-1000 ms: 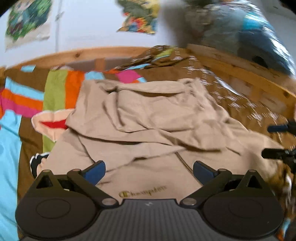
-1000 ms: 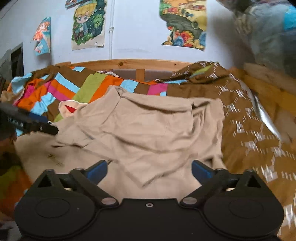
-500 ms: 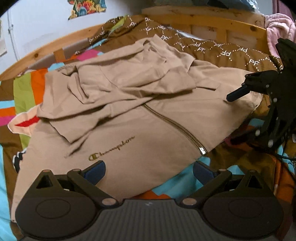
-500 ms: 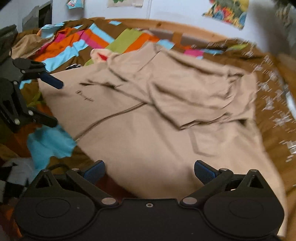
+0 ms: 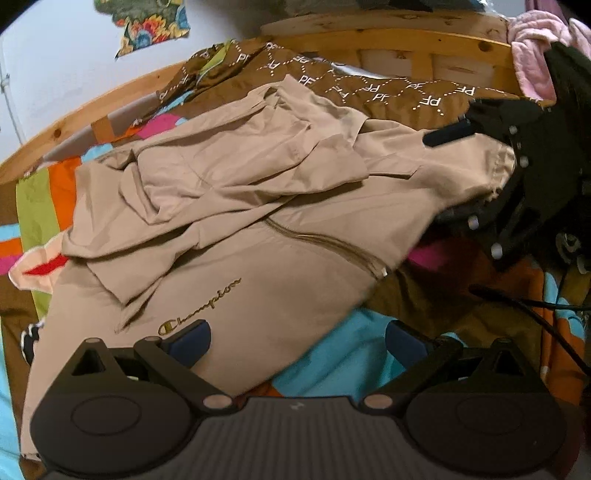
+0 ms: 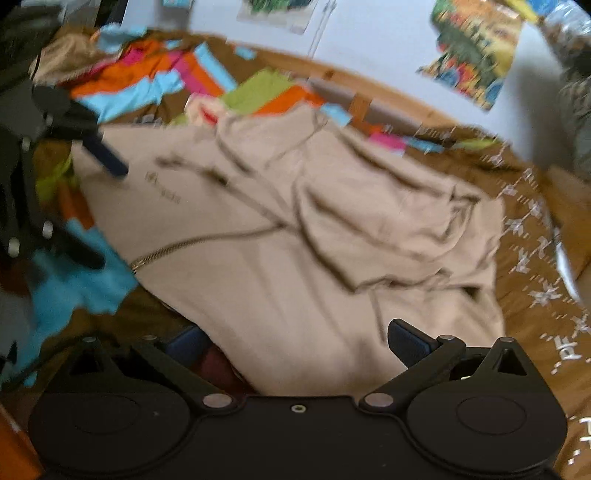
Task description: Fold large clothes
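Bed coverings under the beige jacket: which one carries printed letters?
The brown cover at the far side, by the wooden bed frame; it repeats white "PF" marks. The striped multicolour blanket shows no lettering.

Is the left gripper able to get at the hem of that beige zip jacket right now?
Probably yes. The left gripper is open, one finger already over the beige jacket near its hem, the other over the bedspread. Nothing lies between them and the cloth's edge.
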Tool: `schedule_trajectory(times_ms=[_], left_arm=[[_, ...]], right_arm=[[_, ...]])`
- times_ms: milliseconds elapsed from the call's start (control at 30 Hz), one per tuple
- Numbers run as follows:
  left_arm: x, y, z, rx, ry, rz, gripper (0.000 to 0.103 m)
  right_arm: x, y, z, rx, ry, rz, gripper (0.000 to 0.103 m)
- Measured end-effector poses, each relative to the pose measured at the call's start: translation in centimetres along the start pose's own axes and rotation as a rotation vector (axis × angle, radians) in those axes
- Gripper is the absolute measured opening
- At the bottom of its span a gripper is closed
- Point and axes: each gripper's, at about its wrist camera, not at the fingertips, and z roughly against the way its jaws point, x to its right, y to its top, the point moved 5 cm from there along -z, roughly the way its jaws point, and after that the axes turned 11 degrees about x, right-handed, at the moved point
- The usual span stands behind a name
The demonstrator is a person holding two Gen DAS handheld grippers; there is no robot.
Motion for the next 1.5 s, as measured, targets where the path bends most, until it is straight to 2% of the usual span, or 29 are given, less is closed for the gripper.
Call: schedule_trajectory(times_ms=[67,133,267,367,500,667,700,867,1033,1067,1133,1200,1267,1300,1333,1433,1500], left_arm=[[0.1,0.1,-0.5,-0.022,0.051,-0.040,0.101],[-0.5,0.2,-1.0,-0.043,0.106,-0.054,0.090],[-3.3,0.3,-0.7,-0.052,0.190,0.031,0.085],[-5.3,0.4,0.3,-0.034,0.248,0.058,0.084],[-6.5,-0.3,2.5,-0.022,0.352,0.022,0.081],[-8.4,-2.8,4.9,-0.060,0.439,0.090,0.077],[-8.8,-3.2,5.1,-0.066,0.467,0.094,0.073],[-9.9,-3.0,5.2,-0.042,0.486,0.107,0.063],[-9.8,-2.4,4.8,-0.022,0.525,0.023,0.061],[-10.0,-2.5,4.8,-0.022,0.532,0.021,0.061],[-10.9,-3.1,4.9,-0.033,0.548,0.039,0.060],[-11.6,-3.6,5.0,-0.041,0.551,0.076,0.060],[-11.9,-3.8,5.1,-0.037,0.557,0.099,0.058],[-12.0,-3.8,5.1,-0.039,0.575,0.095,0.051],[-12.0,-3.8,5.1,-0.044,0.584,0.086,0.050],[-12.0,-3.8,5.3,-0.038,0.579,0.094,0.050],[-11.9,-3.8,5.3,-0.034,0.580,0.090,0.049]], right_arm=[[0.8,0.6,0.3,0.046,-0.023,-0.018,0.102],[1.5,1.1,0.7,0.092,-0.047,-0.051,0.102],[2.4,1.9,1.1,0.151,-0.088,-0.093,0.102],[2.5,2.1,1.1,0.168,-0.104,-0.094,0.102],[2.5,2.2,1.2,0.183,-0.121,-0.090,0.102],[2.7,2.3,1.7,0.191,-0.141,-0.095,0.101],[2.7,2.3,1.7,0.188,-0.142,-0.091,0.101],[1.9,2.1,2.0,0.140,-0.100,-0.024,0.092],[0.4,1.7,3.1,0.070,-0.035,0.090,0.067],[0.0,1.6,3.4,0.050,-0.029,0.117,0.064],[-0.5,1.2,3.9,0.009,-0.034,0.167,0.051],[-0.7,0.2,4.2,-0.050,-0.042,0.190,0.045],[-0.8,-1.2,4.3,-0.128,-0.043,0.213,0.044],[-0.9,-2.0,4.2,-0.165,-0.046,0.235,0.044],[-0.8,-2.6,4.1,-0.190,-0.052,0.256,0.045],[-0.6,-3.4,3.8,-0.225,-0.058,0.272,0.048],[-0.5,-3.4,4.1,-0.227,-0.059,0.268,0.056]])
